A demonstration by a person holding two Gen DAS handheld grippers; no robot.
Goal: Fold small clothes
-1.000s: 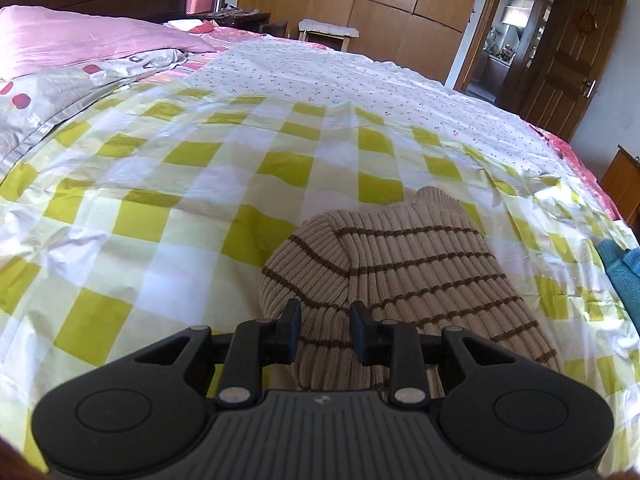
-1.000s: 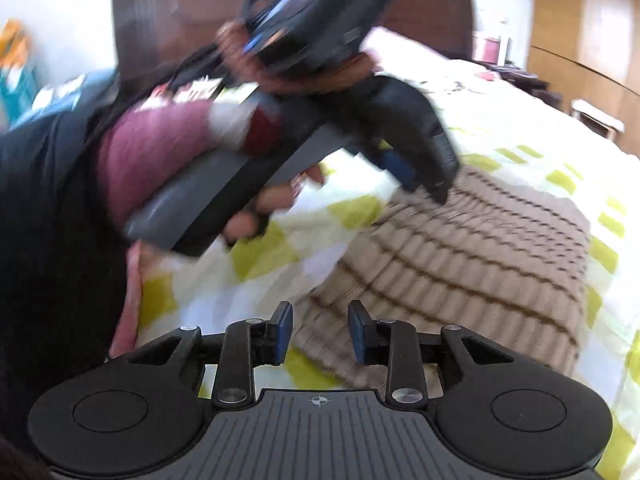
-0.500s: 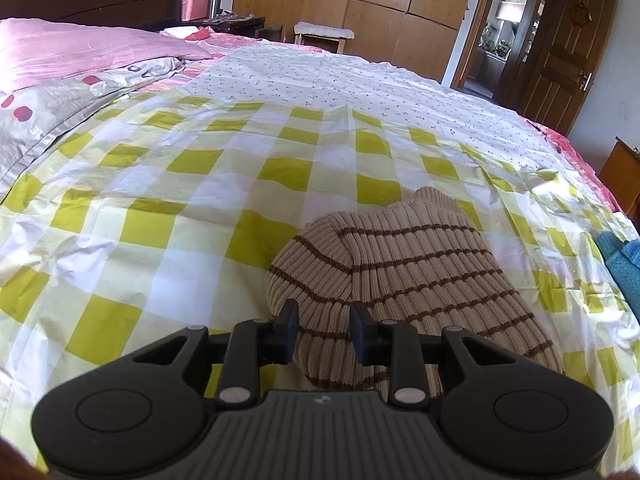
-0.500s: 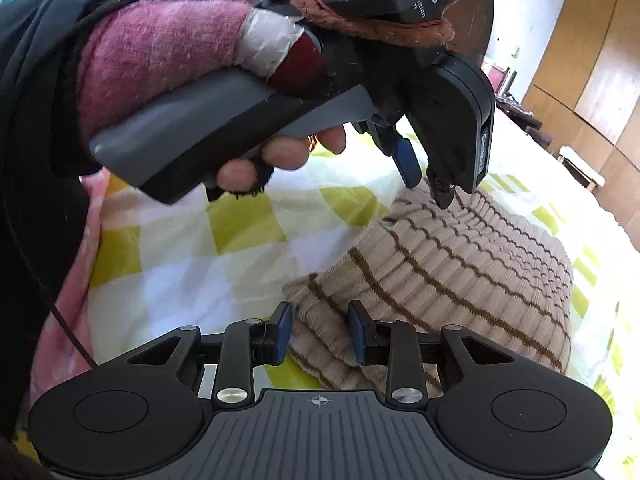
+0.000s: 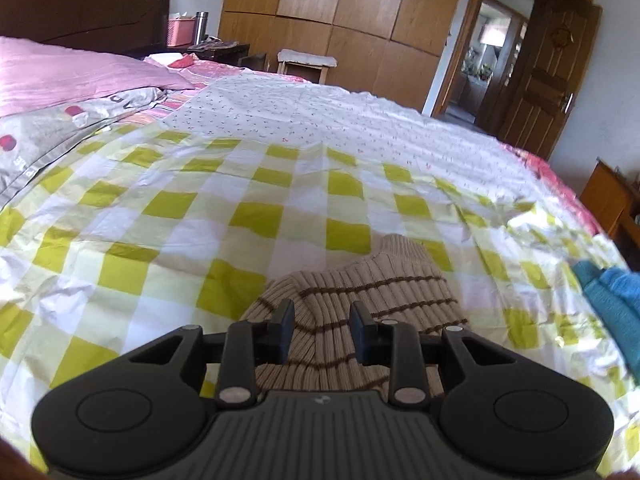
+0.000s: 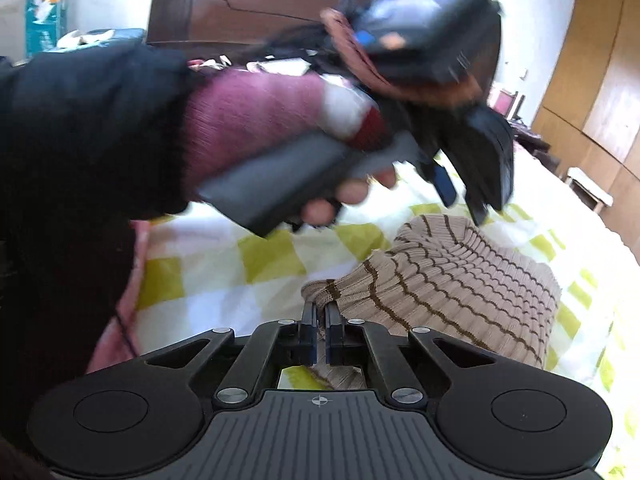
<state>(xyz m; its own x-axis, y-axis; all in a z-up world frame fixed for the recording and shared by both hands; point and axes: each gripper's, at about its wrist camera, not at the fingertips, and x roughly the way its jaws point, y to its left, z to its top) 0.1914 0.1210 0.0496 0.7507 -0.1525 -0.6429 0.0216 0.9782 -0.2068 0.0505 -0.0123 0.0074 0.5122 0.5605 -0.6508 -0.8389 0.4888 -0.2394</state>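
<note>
So I'm looking at the little sweater (image 6: 460,280): beige ribbed knit with thin brown stripes, folded into a chunky bundle on the yellow-and-white checked sheet (image 5: 240,216) of the bed. Its collar end points away from me in the left view, and one near corner is lifted, pinched up.

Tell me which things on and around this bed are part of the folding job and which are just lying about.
Part of the job:
- striped knit garment
- right gripper, jaws just closed on the garment's corner
- left gripper, jaws apart over the garment
- checked sheet it lies on

Just lying about:
- pink pillow
- blue cloth
- stool
- flask
</note>
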